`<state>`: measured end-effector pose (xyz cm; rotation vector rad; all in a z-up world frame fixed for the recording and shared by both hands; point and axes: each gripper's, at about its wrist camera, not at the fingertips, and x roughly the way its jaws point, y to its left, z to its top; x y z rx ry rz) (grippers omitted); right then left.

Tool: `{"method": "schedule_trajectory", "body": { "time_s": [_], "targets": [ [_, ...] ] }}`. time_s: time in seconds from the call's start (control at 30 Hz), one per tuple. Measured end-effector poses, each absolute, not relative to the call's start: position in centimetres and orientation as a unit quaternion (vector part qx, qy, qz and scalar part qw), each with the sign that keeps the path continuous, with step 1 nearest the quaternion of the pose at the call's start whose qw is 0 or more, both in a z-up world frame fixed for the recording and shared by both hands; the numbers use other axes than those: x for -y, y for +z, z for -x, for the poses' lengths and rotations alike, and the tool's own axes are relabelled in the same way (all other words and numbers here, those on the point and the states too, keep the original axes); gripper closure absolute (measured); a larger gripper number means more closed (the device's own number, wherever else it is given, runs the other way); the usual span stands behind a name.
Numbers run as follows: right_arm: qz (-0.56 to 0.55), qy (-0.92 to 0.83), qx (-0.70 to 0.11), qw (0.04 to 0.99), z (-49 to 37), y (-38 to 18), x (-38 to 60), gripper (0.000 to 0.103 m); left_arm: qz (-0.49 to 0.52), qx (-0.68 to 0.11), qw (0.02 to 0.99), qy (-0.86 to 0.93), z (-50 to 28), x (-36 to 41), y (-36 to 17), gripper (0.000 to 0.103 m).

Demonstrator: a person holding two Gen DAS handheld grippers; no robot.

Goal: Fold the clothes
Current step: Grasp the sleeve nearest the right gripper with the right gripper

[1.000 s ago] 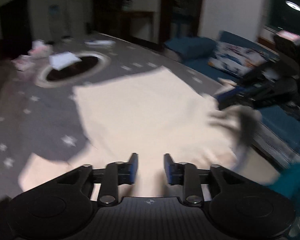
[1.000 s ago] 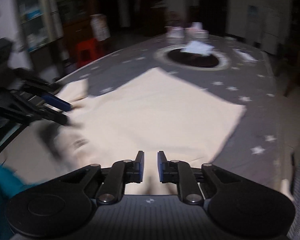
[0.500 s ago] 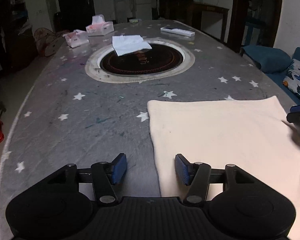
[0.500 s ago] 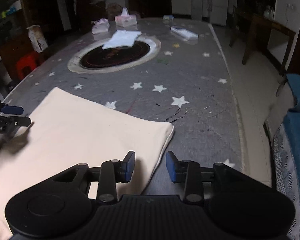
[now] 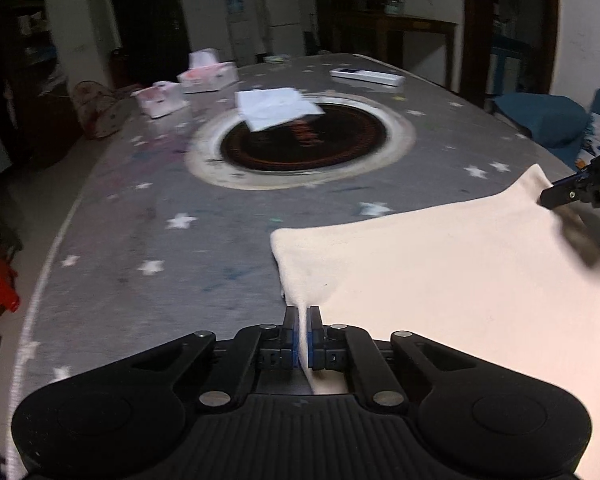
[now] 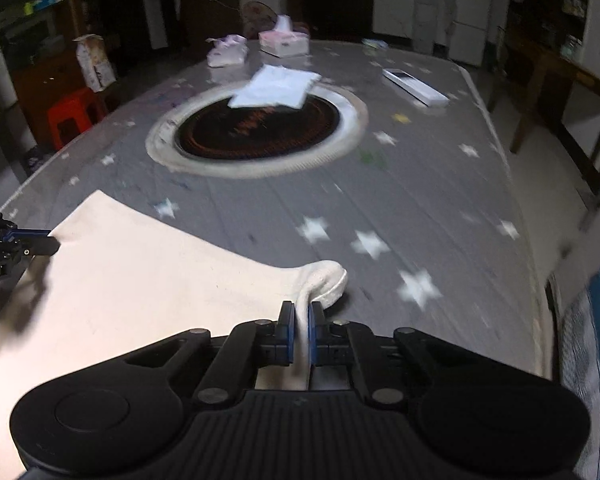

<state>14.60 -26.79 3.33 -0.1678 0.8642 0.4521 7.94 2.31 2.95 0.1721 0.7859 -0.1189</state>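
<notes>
A cream garment (image 5: 452, 280) lies flat on the near part of a grey star-patterned table (image 5: 148, 208). My left gripper (image 5: 302, 320) is shut on its left edge near the far left corner. My right gripper (image 6: 301, 316) is shut on its right edge, where the far right corner (image 6: 328, 280) bunches up. The garment also shows in the right wrist view (image 6: 140, 280). The right gripper's fingers (image 5: 572, 192) show at the far right of the left wrist view; the left gripper's fingers (image 6: 32, 240) show at the left of the right wrist view.
A round dark inset (image 5: 300, 140) sits mid-table with a folded white cloth (image 5: 276, 108) on its far rim. Tissue boxes (image 5: 208, 74) and a flat white box (image 5: 366, 77) lie at the far end. A red stool (image 6: 72, 116) stands left, blue cushions (image 5: 540, 116) right.
Both grippers were open half a second ago over the garment's side edges; both have now shut on the fabric, pinching it up. The far corners are slightly lifted.
</notes>
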Motion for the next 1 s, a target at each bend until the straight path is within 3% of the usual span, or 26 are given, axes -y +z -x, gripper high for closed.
{"method": "schedule_trajectory", "body": {
  "time_s": [0.33,0.53,0.67,0.73,0.87,1.0],
  "targets": [
    [0.079,0.245,-0.401,0.879,-18.8,2.8,22.5,0.092,-0.075,-0.395,0.916,-0.009,-10.3,-6.4,2.6,0.098],
    [0.055,0.227,-0.388,0.891,-14.8,5.6,27.5,0.09,-0.063,-0.379,0.923,-0.017,-8.5,-6.1,3.4,0.089],
    [0.027,0.186,-0.381,0.905,-10.0,6.8,32.9,0.087,-0.04,-0.362,0.928,-0.073,-5.0,-4.1,5.0,0.073],
    [0.008,0.153,-0.378,0.913,-7.2,7.1,35.9,0.086,-0.032,-0.359,0.926,-0.111,-3.0,-2.6,5.4,0.071],
    [-0.04,0.093,-0.386,0.917,-3.1,6.2,40.4,0.086,-0.035,-0.36,0.913,-0.188,0.9,1.3,5.2,0.068],
    [-0.094,0.059,-0.394,0.912,-0.6,4.6,43.2,0.086,-0.045,-0.362,0.902,-0.231,3.4,4.4,4.7,0.057]
  ]
}}
